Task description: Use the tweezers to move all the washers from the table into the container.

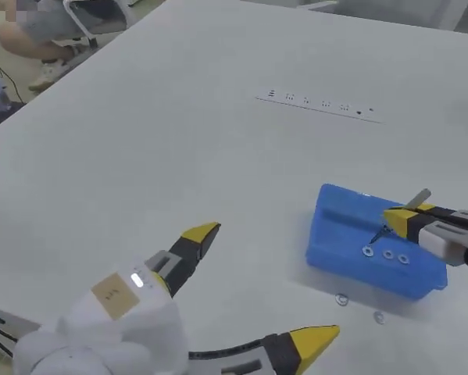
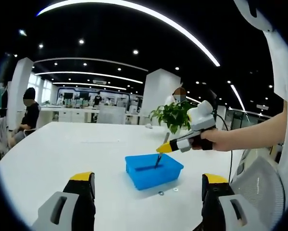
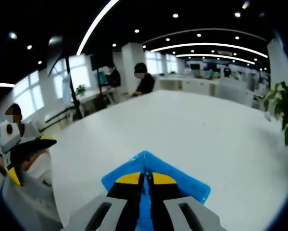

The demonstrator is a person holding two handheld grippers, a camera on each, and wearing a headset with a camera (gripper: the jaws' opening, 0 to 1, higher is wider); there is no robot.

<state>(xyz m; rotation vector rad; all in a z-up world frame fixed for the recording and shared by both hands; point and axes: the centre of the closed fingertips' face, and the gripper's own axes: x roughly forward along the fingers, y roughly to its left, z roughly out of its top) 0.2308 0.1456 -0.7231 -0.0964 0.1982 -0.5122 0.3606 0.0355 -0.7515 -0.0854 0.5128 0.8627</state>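
Observation:
A blue container (image 1: 343, 211) (image 2: 144, 179) (image 3: 192, 187) lies on the white table at the right. Three washers (image 1: 387, 254) rest inside it. Two more washers (image 1: 341, 299) (image 2: 160, 193) sit on the table just in front of it. My right gripper (image 1: 395, 219) (image 2: 164, 148) (image 3: 146, 182) is shut on the tweezers (image 1: 378, 233) (image 2: 158, 158), whose tip points down into the container. My left gripper (image 1: 257, 285) (image 2: 147, 185) hovers open at the near left, with nothing between its jaws.
A flush power strip (image 1: 319, 103) is set into the table farther back. A potted plant (image 2: 175, 115) stands behind the container. People sit at desks in the background. A chair (image 1: 93, 16) stands beyond the table's far left edge.

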